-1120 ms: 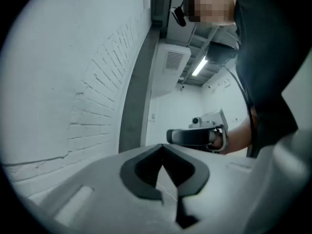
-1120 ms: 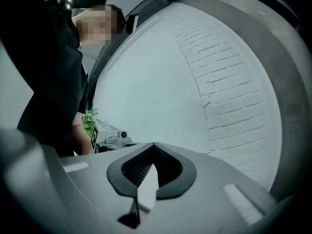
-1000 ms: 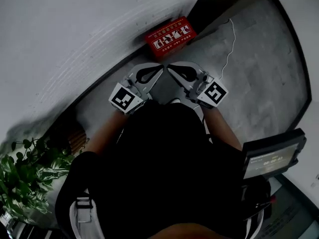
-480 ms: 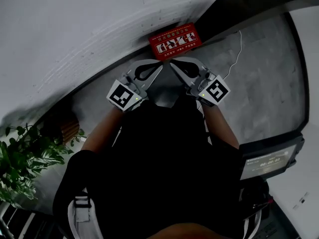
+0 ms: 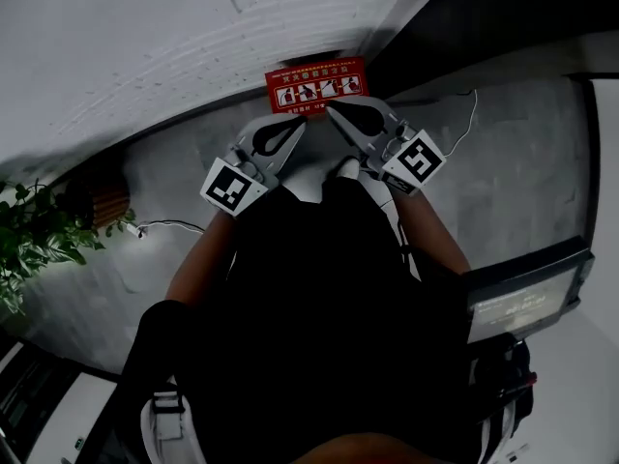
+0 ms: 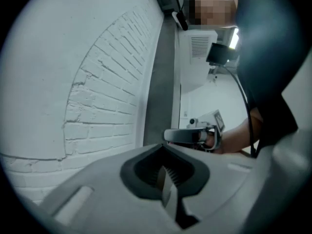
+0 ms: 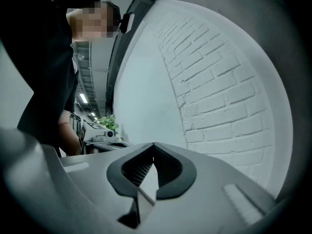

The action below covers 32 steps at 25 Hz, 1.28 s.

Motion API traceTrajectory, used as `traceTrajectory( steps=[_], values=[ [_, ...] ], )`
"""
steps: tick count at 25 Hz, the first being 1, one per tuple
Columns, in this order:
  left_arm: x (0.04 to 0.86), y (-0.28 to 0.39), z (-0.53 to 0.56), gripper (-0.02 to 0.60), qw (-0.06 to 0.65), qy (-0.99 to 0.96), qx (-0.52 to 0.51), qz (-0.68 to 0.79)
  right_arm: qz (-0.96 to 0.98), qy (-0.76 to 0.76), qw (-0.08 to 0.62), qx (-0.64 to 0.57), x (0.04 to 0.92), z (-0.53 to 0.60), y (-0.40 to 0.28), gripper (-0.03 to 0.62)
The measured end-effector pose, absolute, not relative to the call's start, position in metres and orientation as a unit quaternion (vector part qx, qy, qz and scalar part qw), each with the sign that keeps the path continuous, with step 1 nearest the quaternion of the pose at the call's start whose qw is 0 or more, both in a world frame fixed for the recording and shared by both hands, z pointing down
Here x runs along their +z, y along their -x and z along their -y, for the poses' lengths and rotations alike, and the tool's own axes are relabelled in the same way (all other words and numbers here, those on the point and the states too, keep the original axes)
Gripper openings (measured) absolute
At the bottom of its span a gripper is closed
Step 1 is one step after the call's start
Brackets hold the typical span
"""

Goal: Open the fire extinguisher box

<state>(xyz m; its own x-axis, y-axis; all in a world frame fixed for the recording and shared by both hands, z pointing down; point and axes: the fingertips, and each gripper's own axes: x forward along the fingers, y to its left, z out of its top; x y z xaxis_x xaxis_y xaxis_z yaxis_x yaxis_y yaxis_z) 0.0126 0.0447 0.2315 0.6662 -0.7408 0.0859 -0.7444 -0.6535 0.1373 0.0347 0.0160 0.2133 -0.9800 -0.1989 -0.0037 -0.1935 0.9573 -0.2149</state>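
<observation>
one red fire extinguisher box [image 5: 317, 86] stands on the grey floor [image 5: 513, 153], set against the foot of the white brick wall [image 5: 145, 37]. its red top faces up and carries a white strip of pictograms. the print is too small to read.

two grippers are held out in front of the person, side by side, with their tips angled toward each other and toward the box. the left gripper [image 5: 298, 124] has its jaws brought together. in the left gripper view [image 6: 162, 147] the ribbed pads meet at the tip with nothing between them. the right gripper [image 5: 332, 112] is likewise fully closed and empty, its pads meeting at the tip in the right gripper view [image 7: 153, 145]. in the head view the right gripper's tips lie at the box's near edge and the left gripper's tips lie just short of it. whether either touches the box cannot be told.

each gripper carries one marker cube, two in all: the left cube [image 5: 232, 187] and the right cube [image 5: 416, 161].

one leafy plant [image 5: 34, 235] stands at the left, well apart from the box. two thin white cables lie on the floor, one cable [image 5: 462, 119] right of the box, the other cable [image 5: 169, 225] to the left near the plant. one dark screen [image 5: 527, 298] sits at the lower right.
</observation>
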Motion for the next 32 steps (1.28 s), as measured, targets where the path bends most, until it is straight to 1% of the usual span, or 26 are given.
traceTrajectory(
  steps=[4, 10, 13, 15, 19, 21, 23, 28, 32],
  values=[
    [0.242, -0.037, -0.042, 0.003, 0.090, -0.891, 0.027, 0.444, -0.989, 0.090, 0.013, -0.120, 0.236, 0.005, -0.060, 0.009],
    [0.260, -0.035, -0.039, 0.003, 0.122, -0.878, 0.008, 0.464, -0.980, 0.090, -0.029, -0.176, 0.296, 0.018, -0.051, 0.011],
    [0.293, -0.028, -0.035, 0.003, 0.150, -0.872, 0.018, 0.465, -0.968, 0.092, -0.063, -0.224, 0.352, 0.028, -0.043, 0.016],
    [0.321, -0.024, -0.028, 0.003, 0.163, -0.870, 0.027, 0.465, -0.956, 0.093, -0.087, -0.265, 0.397, 0.034, -0.037, 0.033],
    [0.376, -0.026, -0.023, 0.003, 0.189, -0.866, 0.033, 0.463, -0.932, 0.100, -0.154, -0.311, 0.490, 0.019, -0.037, 0.044],
    [0.411, -0.032, -0.020, 0.003, 0.192, -0.866, 0.040, 0.459, -0.918, 0.105, -0.188, -0.332, 0.536, 0.012, -0.040, 0.047],
    [0.442, -0.038, -0.015, 0.003, 0.196, -0.868, 0.051, 0.454, -0.901, 0.120, -0.208, -0.362, 0.577, 0.010, -0.045, 0.049],
    [0.503, -0.055, -0.016, 0.003, 0.239, -0.859, 0.064, 0.447, -0.855, 0.170, -0.211, -0.442, 0.663, 0.012, -0.064, 0.072],
    [0.536, -0.066, -0.016, 0.003, 0.256, -0.857, 0.068, 0.441, -0.827, 0.212, -0.194, -0.483, 0.709, 0.017, -0.077, 0.074]
  ],
)
